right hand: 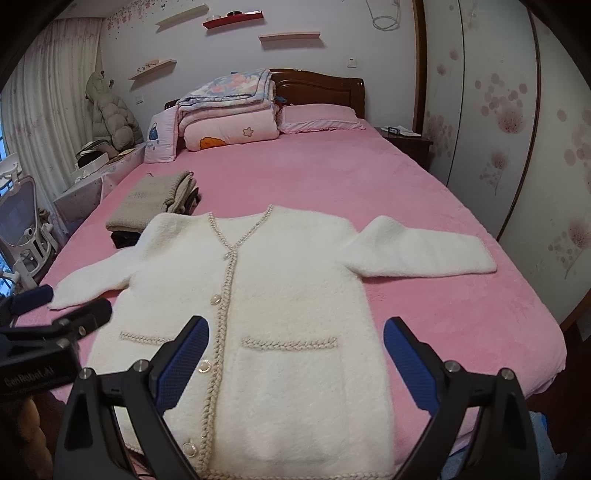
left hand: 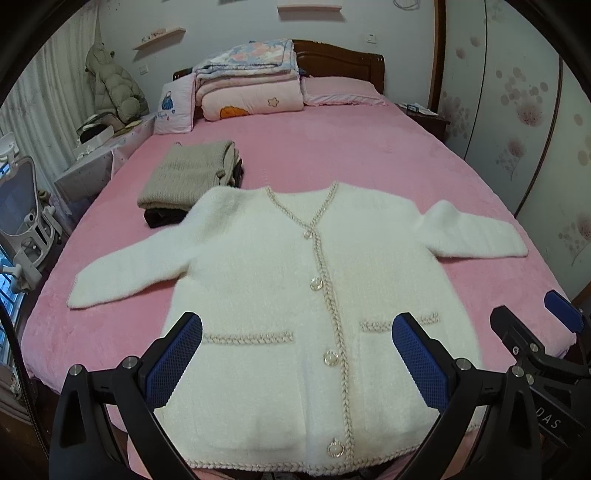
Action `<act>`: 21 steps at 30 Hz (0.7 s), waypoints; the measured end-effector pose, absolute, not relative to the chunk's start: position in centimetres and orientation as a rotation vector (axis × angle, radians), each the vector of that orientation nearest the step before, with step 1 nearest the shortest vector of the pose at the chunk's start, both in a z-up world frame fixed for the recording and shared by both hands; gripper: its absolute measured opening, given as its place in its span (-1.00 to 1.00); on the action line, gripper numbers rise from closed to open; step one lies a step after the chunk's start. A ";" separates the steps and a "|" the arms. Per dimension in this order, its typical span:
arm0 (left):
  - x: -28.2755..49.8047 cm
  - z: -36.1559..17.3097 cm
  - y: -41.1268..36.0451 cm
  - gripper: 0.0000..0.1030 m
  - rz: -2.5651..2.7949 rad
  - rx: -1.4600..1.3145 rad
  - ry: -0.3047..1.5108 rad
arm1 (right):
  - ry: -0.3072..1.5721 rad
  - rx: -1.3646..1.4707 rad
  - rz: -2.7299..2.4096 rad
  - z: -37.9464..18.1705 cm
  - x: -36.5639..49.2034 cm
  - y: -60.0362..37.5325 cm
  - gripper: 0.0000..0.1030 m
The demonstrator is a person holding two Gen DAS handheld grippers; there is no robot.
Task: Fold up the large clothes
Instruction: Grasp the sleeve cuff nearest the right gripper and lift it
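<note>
left wrist view, white cardigan (left hand: 280, 295) flat, collar away, sleeves sideways

A bedroom here, and the big bed (right hand: 332, 177) fills the middle, spread in plush pink right to its edges. Up at the head, a dark wooden headboard (right hand: 321, 83), a pink pillow (right hand: 317, 116) and a tall stack of folded quilts (right hand: 229, 110), floral on top. Pale wall behind, staggered floating shelves (right hand: 232, 18), one of them red. Off to the left, a sheer white curtain (right hand: 40, 92), daylight showing at the window edge, a puffy coat (right hand: 112, 118) hanging, a white mesh office chair (right hand: 22, 221) low in the corner. On the right, wardrobe doors (right hand: 498, 110) printed with pink blossoms, and a dark nightstand (right hand: 410, 142) tucked beside the bed.
</note>
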State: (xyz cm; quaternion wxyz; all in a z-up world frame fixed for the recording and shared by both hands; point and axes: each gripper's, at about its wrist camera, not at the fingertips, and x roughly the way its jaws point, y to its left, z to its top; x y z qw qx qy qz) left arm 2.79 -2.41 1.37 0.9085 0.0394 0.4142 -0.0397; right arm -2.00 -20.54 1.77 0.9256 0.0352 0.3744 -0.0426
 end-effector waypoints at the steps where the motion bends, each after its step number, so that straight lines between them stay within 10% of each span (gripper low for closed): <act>1: 3.0 1.7 -2.5 0.99 -0.077 0.081 0.845 | 0.764 0.069 -0.091 2.0 -1.9 -20.8 0.87; 21: 8.7 10.0 -7.2 0.99 -0.077 0.105 0.678 | 0.633 -0.002 -0.247 7.9 2.1 -28.6 0.87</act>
